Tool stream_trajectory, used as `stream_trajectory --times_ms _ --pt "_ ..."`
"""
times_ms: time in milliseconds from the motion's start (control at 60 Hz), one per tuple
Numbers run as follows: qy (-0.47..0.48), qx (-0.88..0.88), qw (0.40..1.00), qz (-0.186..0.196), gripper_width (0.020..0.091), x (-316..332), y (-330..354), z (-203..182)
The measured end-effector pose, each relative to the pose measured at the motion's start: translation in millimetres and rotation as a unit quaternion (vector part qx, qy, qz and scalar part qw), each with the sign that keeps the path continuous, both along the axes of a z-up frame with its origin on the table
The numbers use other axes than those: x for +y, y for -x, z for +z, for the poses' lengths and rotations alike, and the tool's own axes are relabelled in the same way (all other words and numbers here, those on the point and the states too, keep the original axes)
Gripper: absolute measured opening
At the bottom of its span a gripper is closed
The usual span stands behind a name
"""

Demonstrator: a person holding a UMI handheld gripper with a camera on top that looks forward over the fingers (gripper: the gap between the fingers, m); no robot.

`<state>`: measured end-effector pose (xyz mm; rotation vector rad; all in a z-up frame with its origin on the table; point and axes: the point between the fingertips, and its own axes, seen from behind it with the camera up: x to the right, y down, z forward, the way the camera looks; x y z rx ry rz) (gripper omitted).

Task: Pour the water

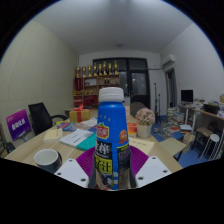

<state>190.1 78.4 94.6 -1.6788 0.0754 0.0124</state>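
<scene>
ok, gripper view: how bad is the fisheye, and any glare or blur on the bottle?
Gripper view: strong fisheye, room walls and table edges bow outward; the blue bottle between the fingers is fairly sharp, label characters visible though not readable; no glare on it; ceiling reads bright, even indoor light; far shelf is soft.

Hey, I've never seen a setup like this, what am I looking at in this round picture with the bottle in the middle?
This is a single view from a wide-angle camera mounted on a hand-held gripper; a person carries it, there is no robot arm. The camera looks forward along the two fingers, the pale shapes at the bottom with purple pads on their inner faces. Between them stands a blue bottle with a white cap, and the fingers appear closed on its lower part. Below and to the left sits a cup on a table, probably where the water goes. Beyond is a cluttered office room with desks and shelves.
</scene>
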Motion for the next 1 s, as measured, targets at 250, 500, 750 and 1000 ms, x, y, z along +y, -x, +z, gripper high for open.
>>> stream_trajectory --times_ms 250,500,750,1000 --pt "0.027 -0.030 0.999 0.032 0.0492 2 17 -32" --pt "0.044 -0.021 0.999 0.024 0.0683 -5 10 -37" --pt "0.065 -0.019 0.997 0.026 0.0854 -45 4 -43" --pt "0.039 -0.016 0.999 0.032 0.0840 -176 -4 -10"
